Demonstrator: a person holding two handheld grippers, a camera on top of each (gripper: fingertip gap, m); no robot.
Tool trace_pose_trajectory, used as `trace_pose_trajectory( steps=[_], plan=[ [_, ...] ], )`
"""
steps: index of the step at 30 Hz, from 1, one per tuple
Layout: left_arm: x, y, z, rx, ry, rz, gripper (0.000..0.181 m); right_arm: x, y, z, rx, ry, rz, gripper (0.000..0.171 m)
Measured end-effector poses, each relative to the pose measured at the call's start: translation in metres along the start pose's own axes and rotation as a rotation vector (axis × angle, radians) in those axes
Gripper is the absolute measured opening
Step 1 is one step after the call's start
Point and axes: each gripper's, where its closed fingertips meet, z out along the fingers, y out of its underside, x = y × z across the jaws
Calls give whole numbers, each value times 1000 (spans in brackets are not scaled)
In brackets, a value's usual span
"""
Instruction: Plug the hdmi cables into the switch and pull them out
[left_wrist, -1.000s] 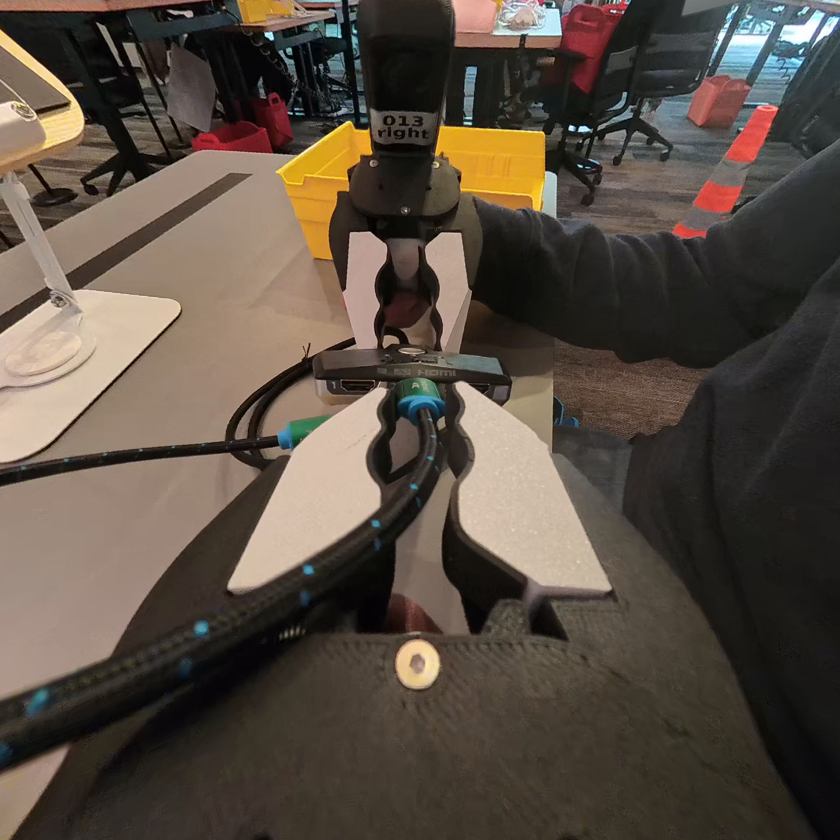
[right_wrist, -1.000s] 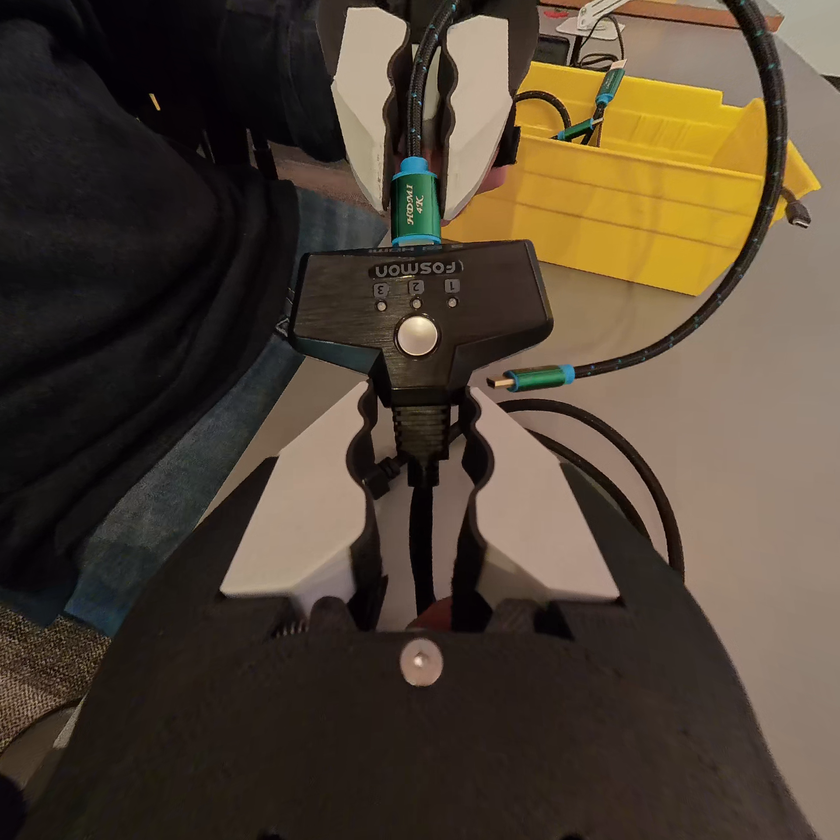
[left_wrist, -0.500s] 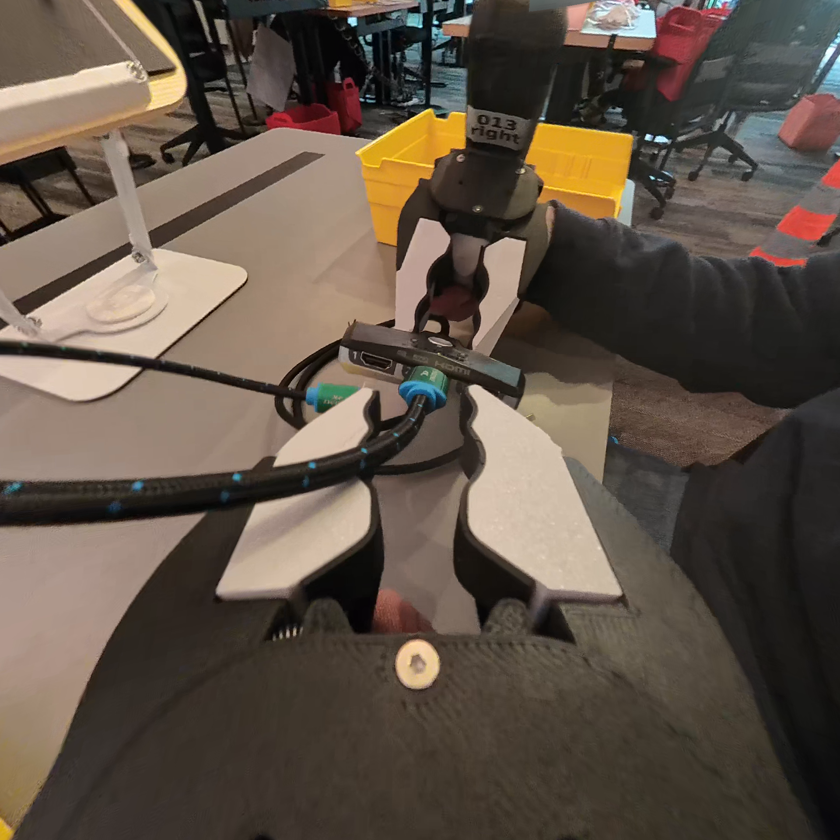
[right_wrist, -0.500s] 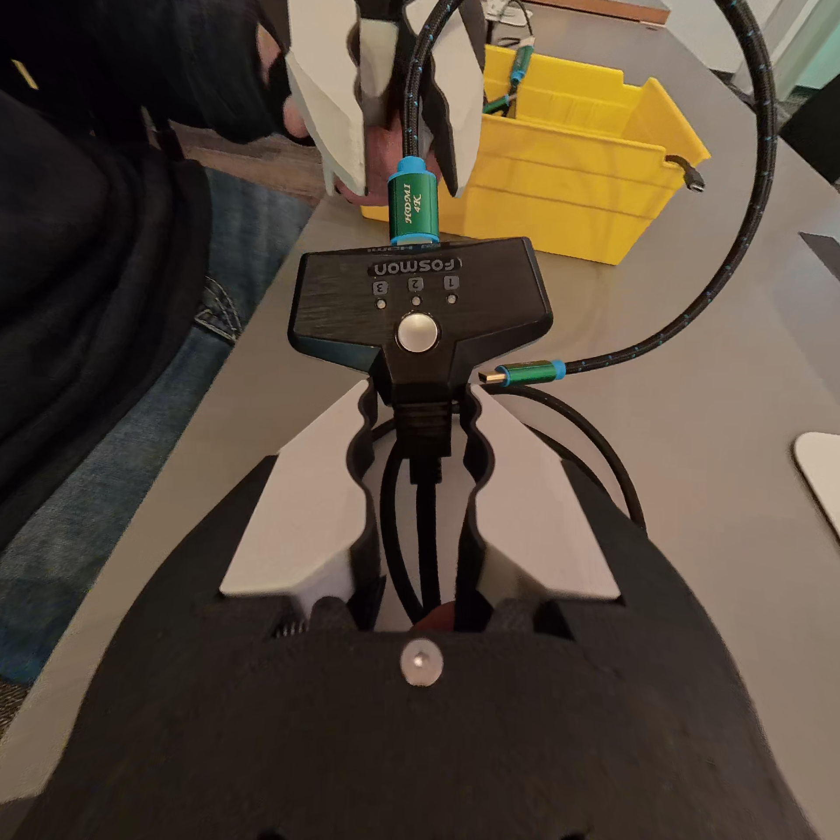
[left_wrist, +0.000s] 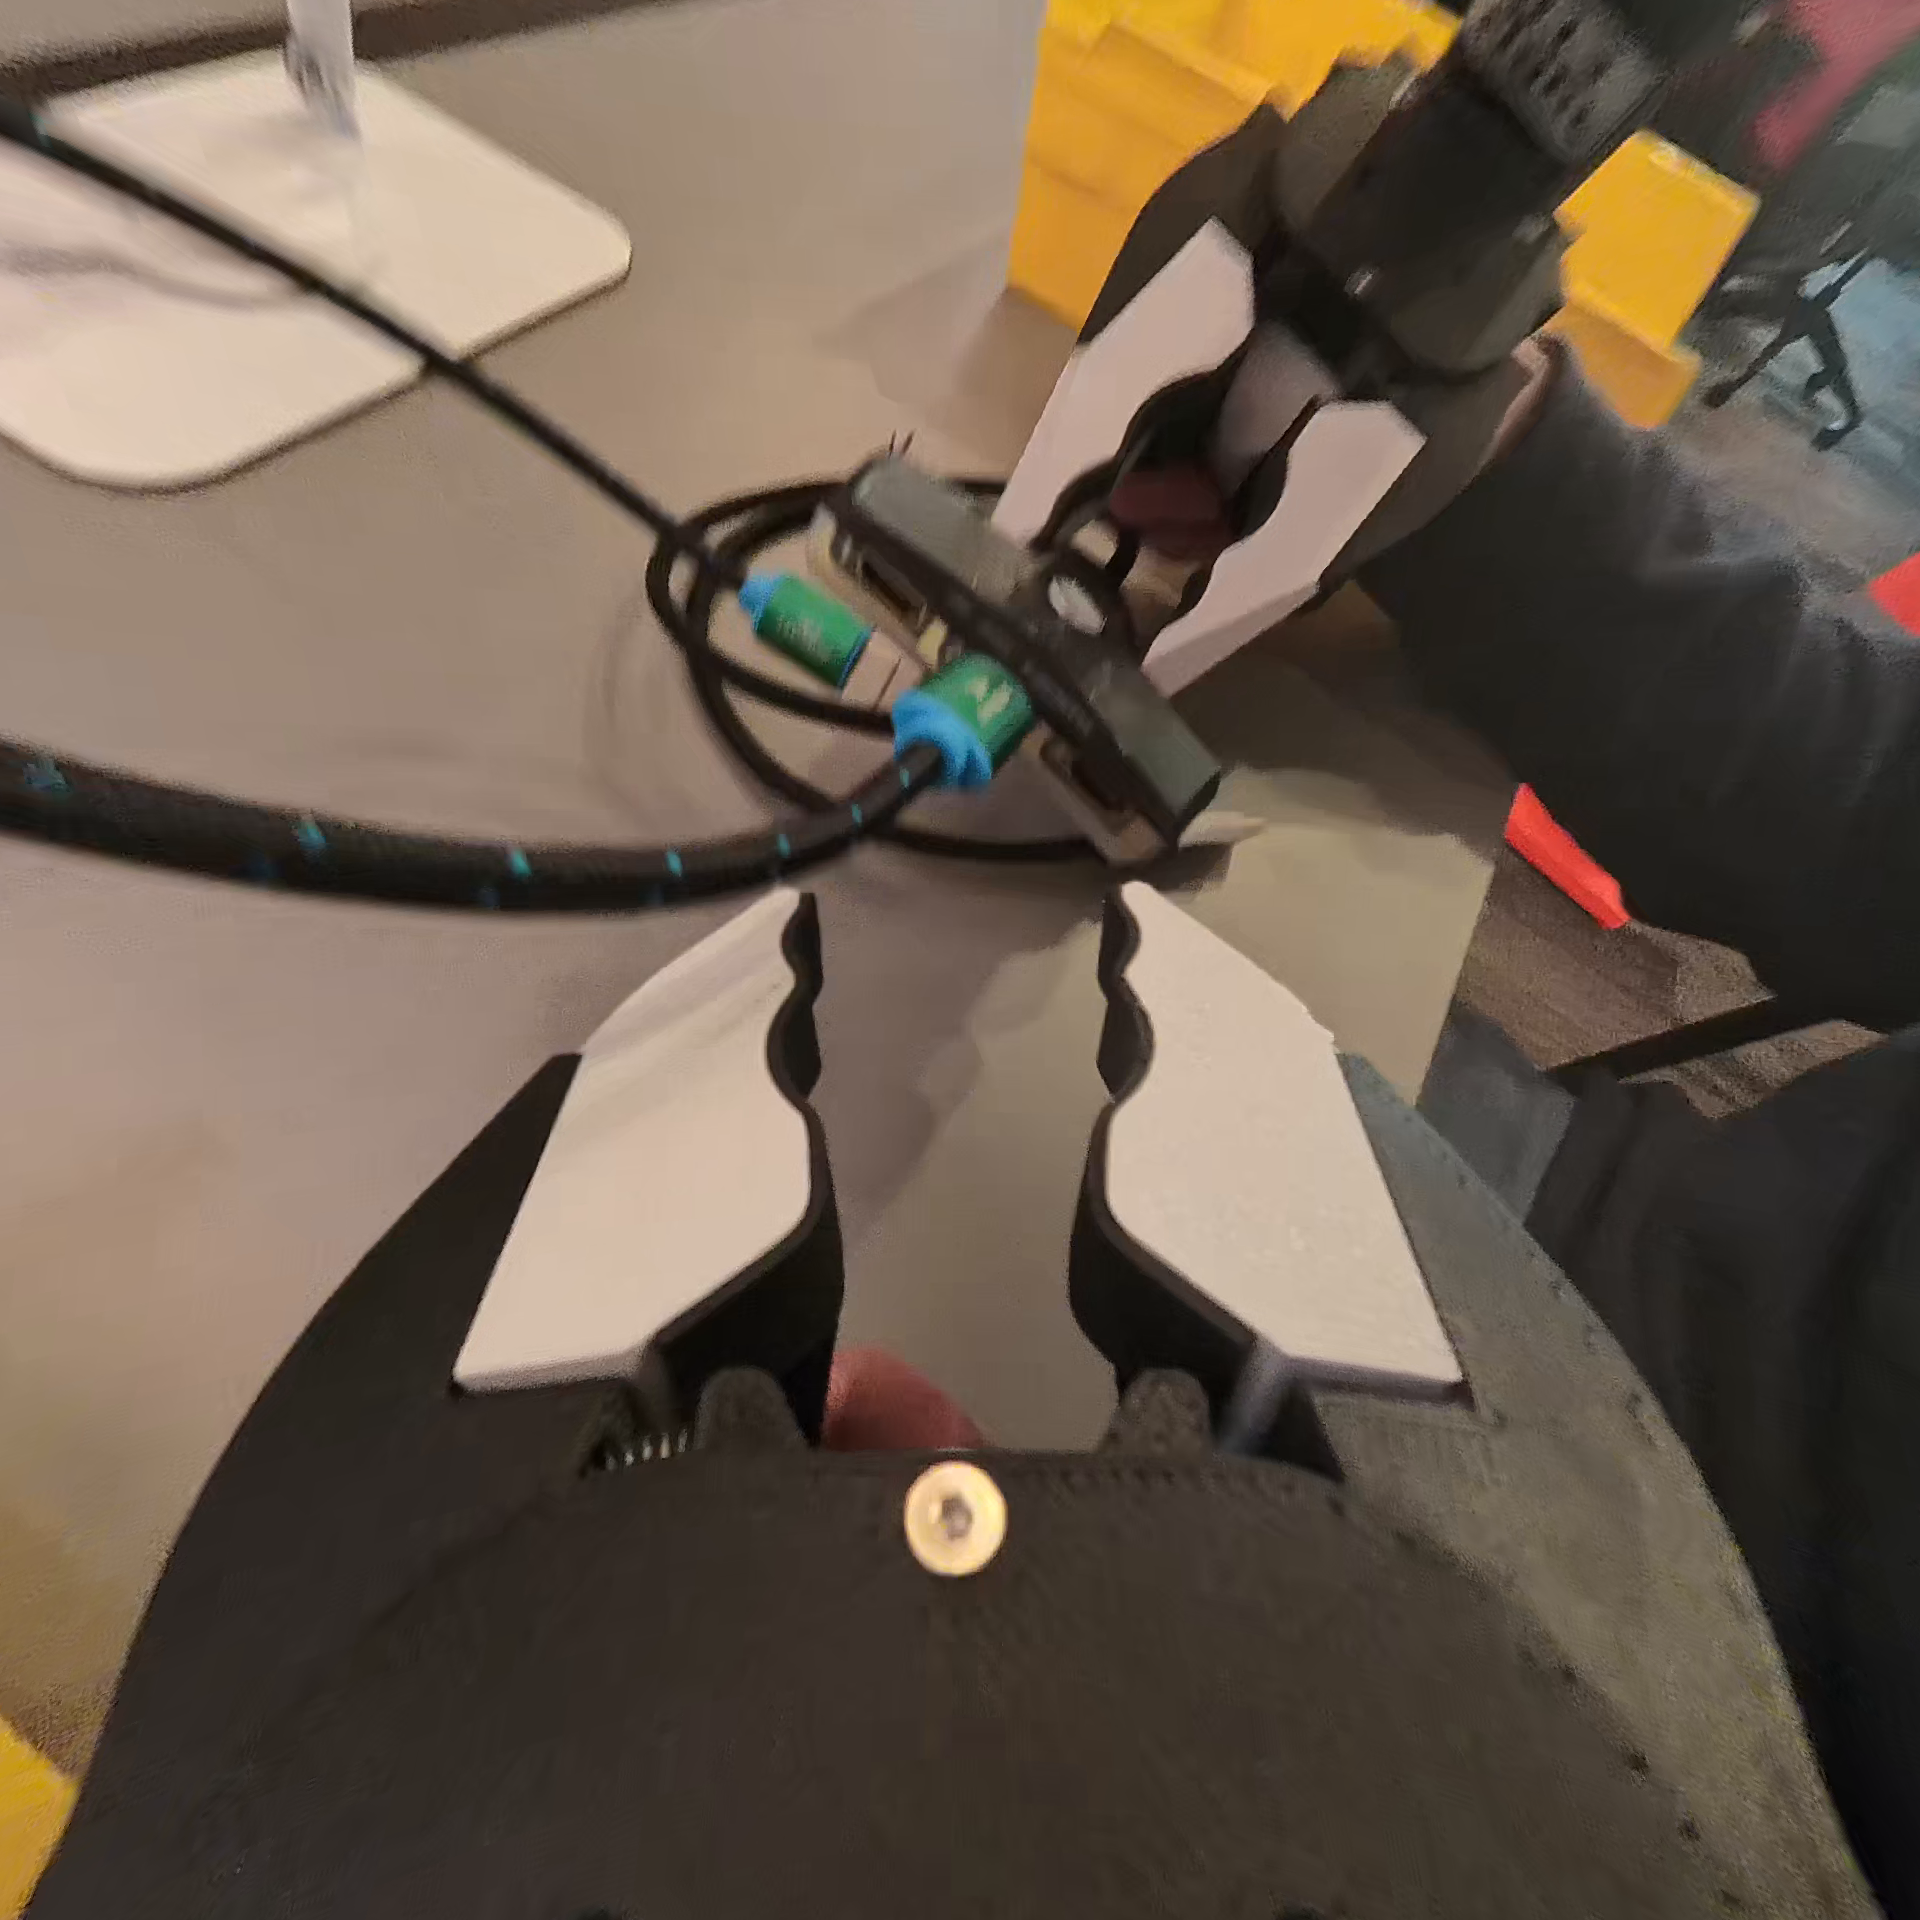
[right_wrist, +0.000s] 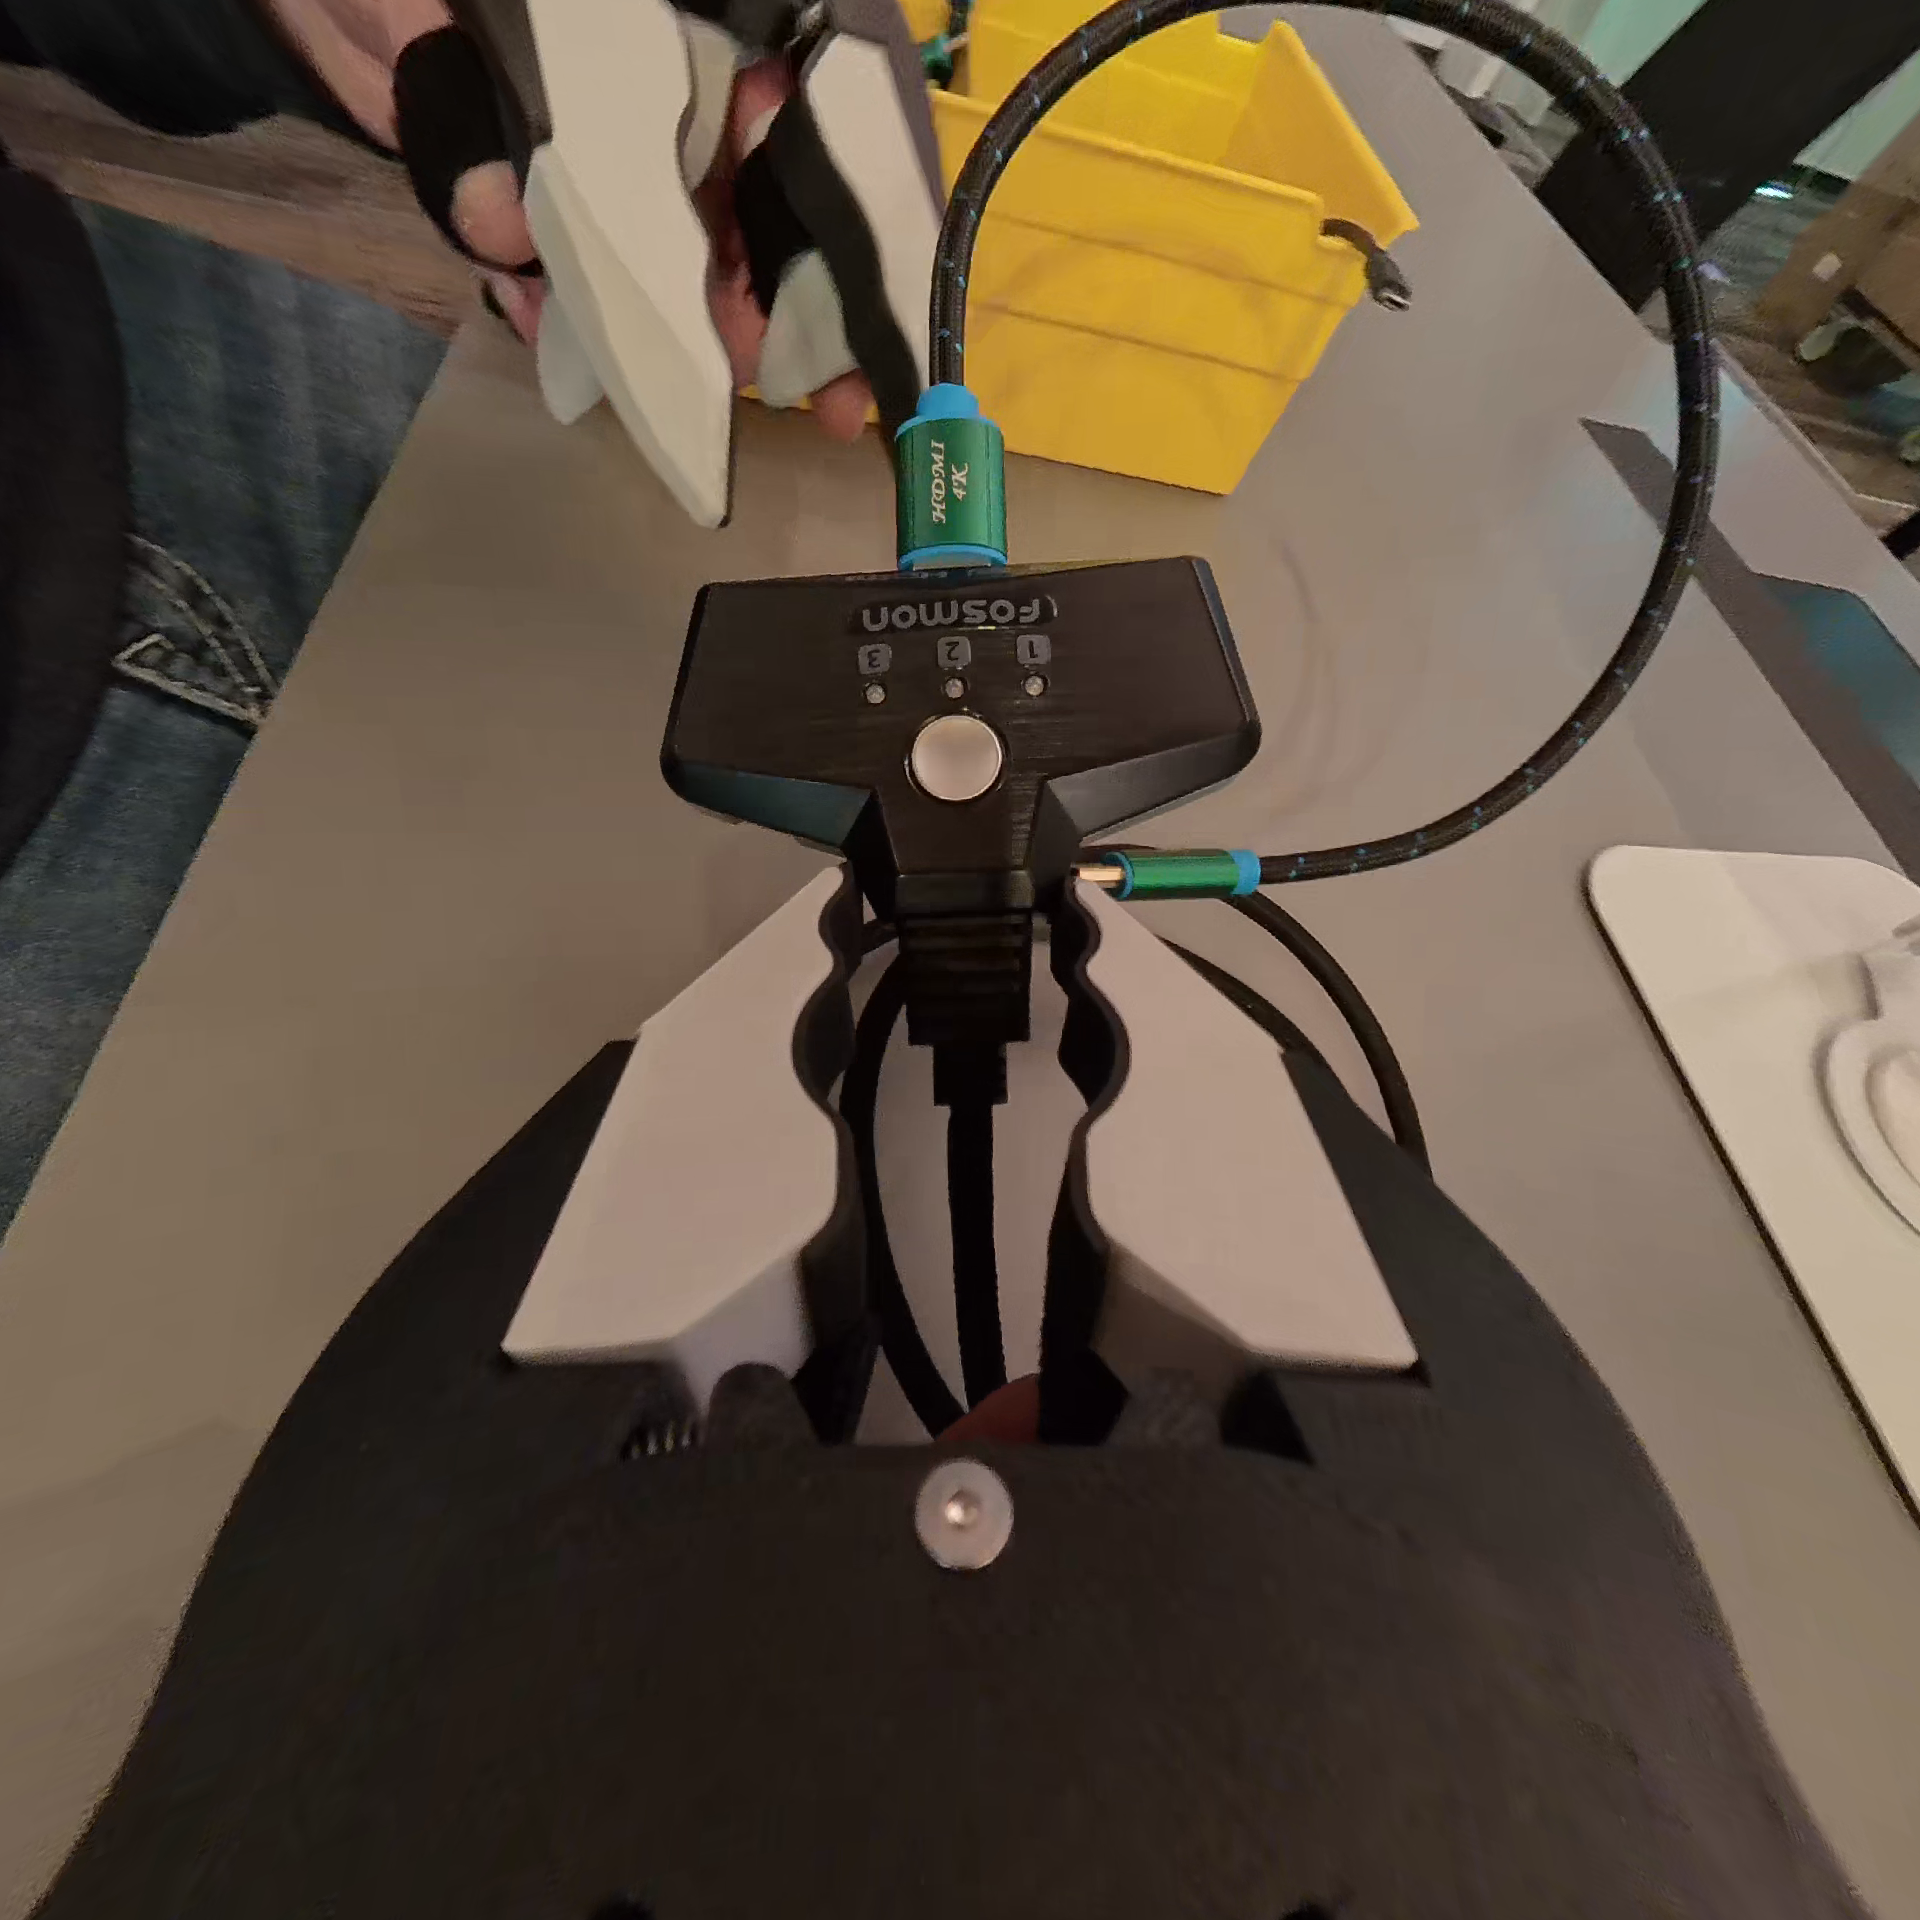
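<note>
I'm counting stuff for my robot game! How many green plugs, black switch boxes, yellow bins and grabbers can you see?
Green HDMI plugs: 2, one plugged into the switch, one loose on the table
Black HDMI switch: 1
Yellow bin: 1
Grippers: 2, left gripper and right gripper
Total: 6

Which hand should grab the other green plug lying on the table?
Probably the left. The left gripper is open and empty, while the right gripper grips the switch by its tail. The loose green plug lies beside the switch.
</note>
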Motion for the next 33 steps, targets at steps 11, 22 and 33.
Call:
trace_pose_trajectory(
  steps=[11,22,33],
  plan=[
    [-12,26,11,-111,-40,-55,51,25,-8,-9,35,168,95,34],
    [-12,26,15,-112,-55,-34,49,39,-67,-58,133,341,122,34],
    [-9,23,13,-103,-51,-23,47,49,-188,-162,256,473,-13,34]
  ],
)
